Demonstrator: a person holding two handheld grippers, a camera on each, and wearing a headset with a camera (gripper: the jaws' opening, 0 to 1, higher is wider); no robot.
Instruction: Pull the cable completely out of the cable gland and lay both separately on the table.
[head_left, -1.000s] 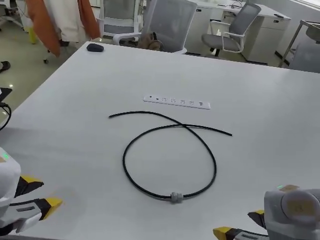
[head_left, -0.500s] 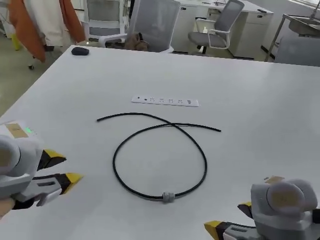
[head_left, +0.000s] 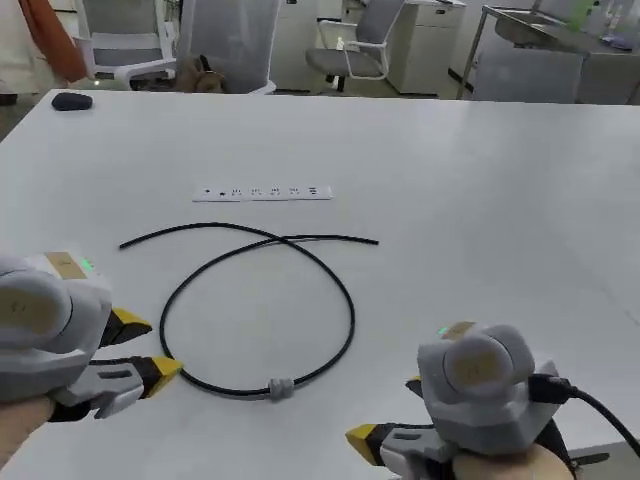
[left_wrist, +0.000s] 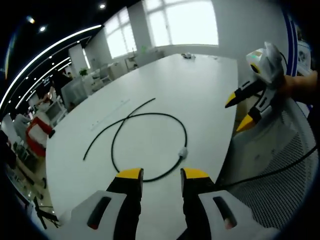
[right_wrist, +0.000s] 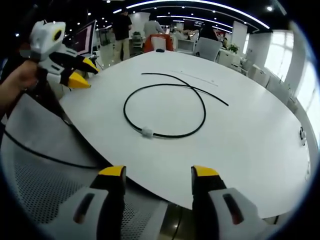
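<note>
Black cable (head_left: 352, 312) lies on white tabletop (head_left: 480, 200) in one loop, centre-left of the head view, its two ends crossing at the top of the loop and running out left and right. Cable gland (head_left: 281, 387) sits threaded on the cable at the bottom of the loop (small, grey-white). Left gripper (head_left: 150, 347) at lower left, fingers (head_left: 165, 370) spread apart, grasping nothing, tips near the loop's lower-left arc but not touching. Right gripper (head_left: 388, 410) at bottom centre-right, fingers parted too, nothing between them, well apart from the gland. Left gripper view: cable (left_wrist: 186, 134) and gland (left_wrist: 183, 151) above its own yellow tips, right gripper (left_wrist: 237, 114) at right. Right gripper view: gland (right_wrist: 146, 132) mid-frame, left gripper (right_wrist: 86, 74) upper left. Power strip (head_left: 263, 192) lies flat above the loop.
</note>
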